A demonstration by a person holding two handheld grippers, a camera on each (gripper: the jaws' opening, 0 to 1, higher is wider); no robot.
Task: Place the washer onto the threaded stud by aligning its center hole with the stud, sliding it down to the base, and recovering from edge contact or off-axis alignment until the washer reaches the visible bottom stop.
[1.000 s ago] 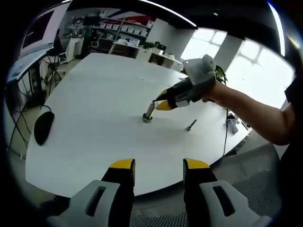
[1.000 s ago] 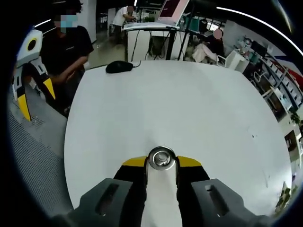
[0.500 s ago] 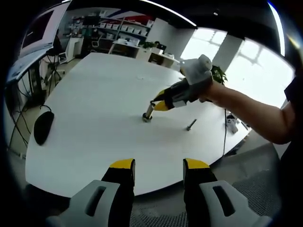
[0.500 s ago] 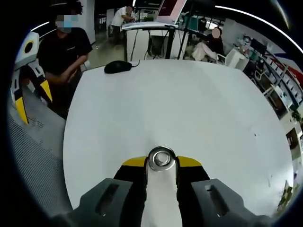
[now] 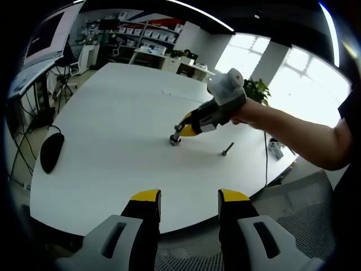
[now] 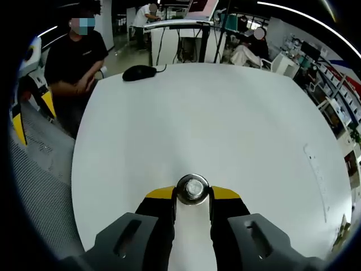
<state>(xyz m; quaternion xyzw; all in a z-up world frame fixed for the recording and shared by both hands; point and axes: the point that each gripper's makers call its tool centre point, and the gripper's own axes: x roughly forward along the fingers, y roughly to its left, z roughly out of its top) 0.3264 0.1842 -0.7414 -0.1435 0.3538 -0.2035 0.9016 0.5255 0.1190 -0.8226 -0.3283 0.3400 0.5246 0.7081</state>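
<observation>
Washer (image 6: 193, 188): silver ring, pinched betw the yellow tips of R gripper (image 6: 192, 195); in right gripper view its centre looks filled by sth metallic, prob the stud top seen through the hole, can't confirm.
Stud (image 5: 177, 135): short threaded post, upright w/ slight lean on its base, mid worktop; in left gripper view R gripper (image 5: 184, 127) tips sit right at its top.
Washer vs stud: at/just over the stud's top end. Whether the hole has caught the thread or the rim is riding the edge – too small to tell.
R gripper: narrow, clamped on washer edges, angled down toward the stud; person's arm behind it.
L gripper (image 5: 189, 199): jaws apart, nothing betw them, hanging off the near worktop edge, well apart from stud. Its yellow tips also peek at far left of right gripper view (image 6: 18, 126).
Progress (judgement): pick-up done, approach done, alignment abt there. Left: seat hole on axis, slide down thread to base stop, let go. Not at bottom yet – washer is near the top of the post.
Worktop (image 5: 113, 118): big white, rounded.
Also on it: loose bolt (image 5: 227, 149) near the stud; black mouse (image 5: 51, 151) w/ cable at far edge.
Around: person in dark top standing beside worktop (image 6: 76, 56); desks, shelves behind.
</observation>
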